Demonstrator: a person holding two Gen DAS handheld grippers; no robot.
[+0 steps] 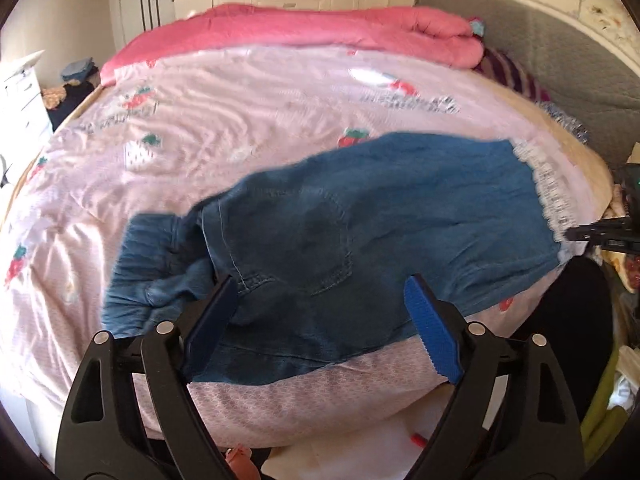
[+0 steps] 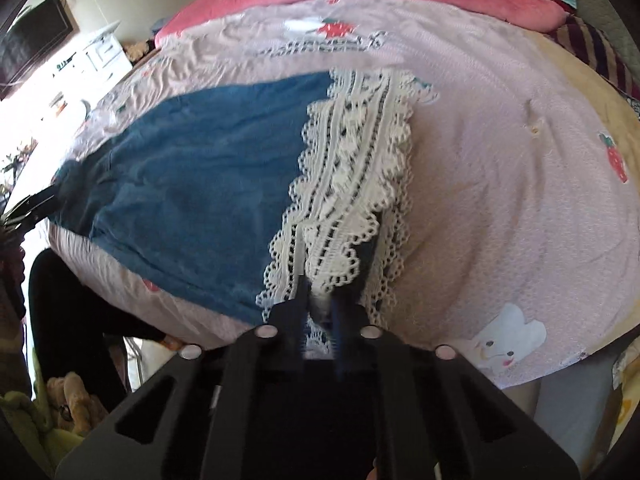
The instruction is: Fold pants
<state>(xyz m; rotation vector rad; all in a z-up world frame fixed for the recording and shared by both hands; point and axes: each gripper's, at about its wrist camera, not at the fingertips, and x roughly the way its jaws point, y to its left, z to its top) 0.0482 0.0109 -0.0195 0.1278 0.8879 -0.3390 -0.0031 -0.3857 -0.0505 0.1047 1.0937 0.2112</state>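
Note:
Blue denim pants (image 1: 360, 232) with white lace cuffs (image 1: 552, 188) lie across the near edge of a bed. In the left wrist view, my left gripper (image 1: 320, 296) is open, its blue pads either side of the seat and pocket area near the waistband (image 1: 144, 272). In the right wrist view, my right gripper (image 2: 322, 304) is shut on the lace cuffs (image 2: 352, 184) at the leg ends of the pants (image 2: 192, 184). The right gripper also shows at the right edge of the left wrist view (image 1: 600, 234).
The bed has a pale pink strawberry-print cover (image 1: 240, 100) and a rolled pink quilt (image 1: 320, 28) at the far side. A grey headboard (image 1: 560, 64) is on the right. A white dresser (image 1: 20, 96) and clutter stand beside the bed.

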